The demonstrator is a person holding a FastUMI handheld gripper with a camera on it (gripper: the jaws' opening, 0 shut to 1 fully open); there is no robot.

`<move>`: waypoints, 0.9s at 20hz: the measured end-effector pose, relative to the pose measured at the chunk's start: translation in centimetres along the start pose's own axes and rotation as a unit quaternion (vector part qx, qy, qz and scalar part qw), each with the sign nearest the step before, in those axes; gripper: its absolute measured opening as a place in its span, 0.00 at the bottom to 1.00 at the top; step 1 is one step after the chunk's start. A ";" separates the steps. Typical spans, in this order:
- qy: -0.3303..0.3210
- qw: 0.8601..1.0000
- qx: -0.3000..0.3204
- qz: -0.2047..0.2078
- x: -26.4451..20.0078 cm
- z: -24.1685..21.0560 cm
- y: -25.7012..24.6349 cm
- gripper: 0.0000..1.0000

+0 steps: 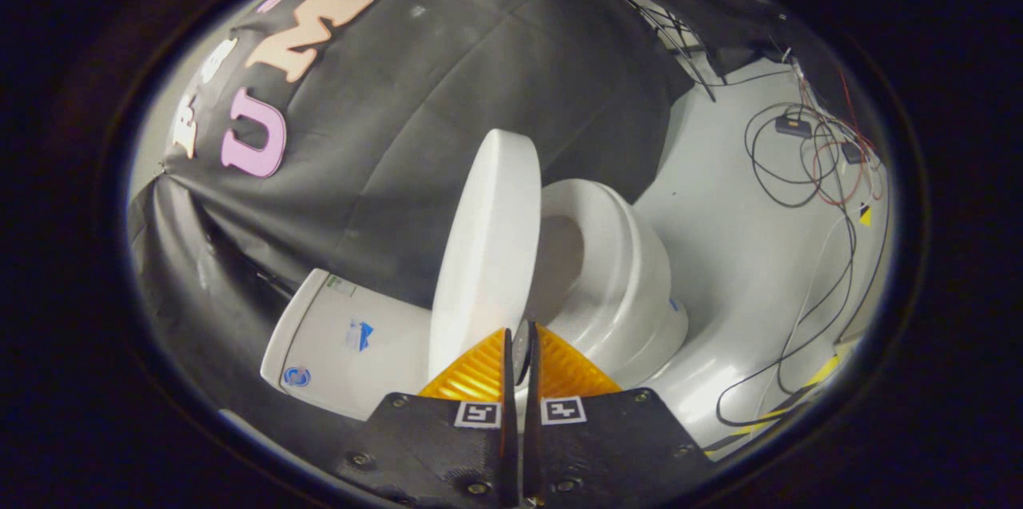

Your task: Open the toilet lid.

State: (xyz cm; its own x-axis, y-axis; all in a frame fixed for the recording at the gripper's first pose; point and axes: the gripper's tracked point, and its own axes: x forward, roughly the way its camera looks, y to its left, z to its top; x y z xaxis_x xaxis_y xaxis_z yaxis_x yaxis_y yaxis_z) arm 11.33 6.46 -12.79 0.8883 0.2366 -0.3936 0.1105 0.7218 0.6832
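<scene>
The white toilet lid (487, 253) stands raised, well off the seat (615, 253), with the bowl opening showing beside it. It is tilted between the seat and the white tank (344, 341) and does not touch the tank. My gripper (519, 335) is at the lid's free edge. Its fingers are almost together, with the thin rim of the lid pinched in the narrow gap between them. The lid's outer face runs away from the fingertips.
Black cloth wall hangs behind the tank and lid. Pale floor (735, 253) spreads beyond the bowl, with several loose cables (799, 165) and small boxes on it, and yellow tape (823, 371) near its edge.
</scene>
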 end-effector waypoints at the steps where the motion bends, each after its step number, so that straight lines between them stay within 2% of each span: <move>1: -0.002 1.000 -0.007 0.002 -0.3 0.1 0.8 0.04; 5: -0.015 0.999 -0.029 0.021 -1.3 0.7 4.3 0.04; 12: -0.033 0.998 -0.046 0.012 -2.1 1.0 7.6 0.04; 15: -0.041 0.996 -0.084 0.004 -2.5 0.9 8.8 0.04; 18: -0.048 0.994 -0.095 0.005 -2.7 0.8 10.1 0.04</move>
State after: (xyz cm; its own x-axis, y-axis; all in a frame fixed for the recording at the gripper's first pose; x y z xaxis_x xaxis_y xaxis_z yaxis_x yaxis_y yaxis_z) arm 10.41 12.58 -4.32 0.9284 0.1870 -0.3211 0.0243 0.8317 0.5547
